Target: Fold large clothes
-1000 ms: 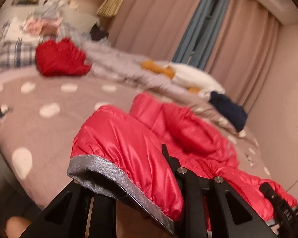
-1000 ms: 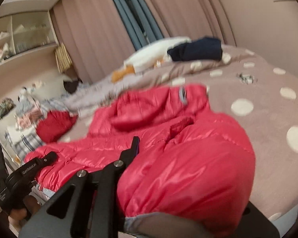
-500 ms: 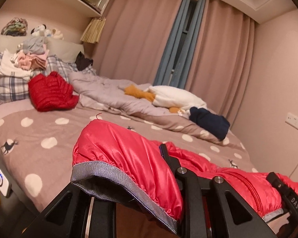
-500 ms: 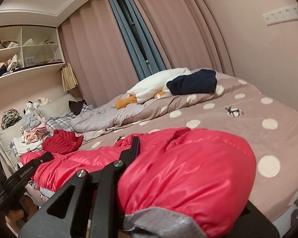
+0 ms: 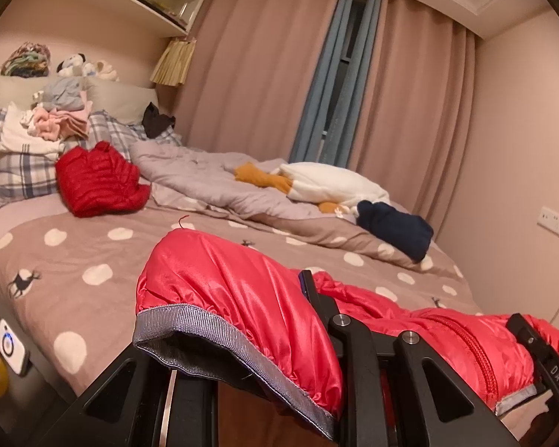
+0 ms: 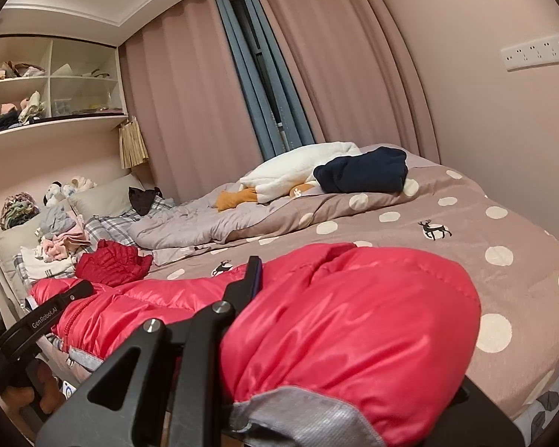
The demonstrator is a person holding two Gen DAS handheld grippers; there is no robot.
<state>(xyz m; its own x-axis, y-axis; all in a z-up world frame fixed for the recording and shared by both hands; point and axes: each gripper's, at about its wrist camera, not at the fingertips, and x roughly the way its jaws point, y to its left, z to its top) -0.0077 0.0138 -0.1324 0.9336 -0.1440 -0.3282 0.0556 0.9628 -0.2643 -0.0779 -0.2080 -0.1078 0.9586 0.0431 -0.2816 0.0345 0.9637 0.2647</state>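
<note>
Puffer jacket (image 5: pixel 242 298): glossy, smooth red cloth with a matt grey woven hem band (image 5: pixel 220 339) and a red toothed zip (image 5: pixel 477 350). Left gripper (image 5: pixel 275 320) and right gripper (image 6: pixel 264 290): matt black plastic, each with 2 bright metal screw heads. Bed cover (image 6: pixel 466 216): soft matt cloth; far curtains (image 5: pixel 264 74): matt cloth.

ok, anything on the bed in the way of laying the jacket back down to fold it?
Nothing visible. Both grippers, left and right, are shut on the jacket hem. The dotted cover beyond it is bare. The red garment, navy garment and plush lie further back, apart from the jacket.
</note>
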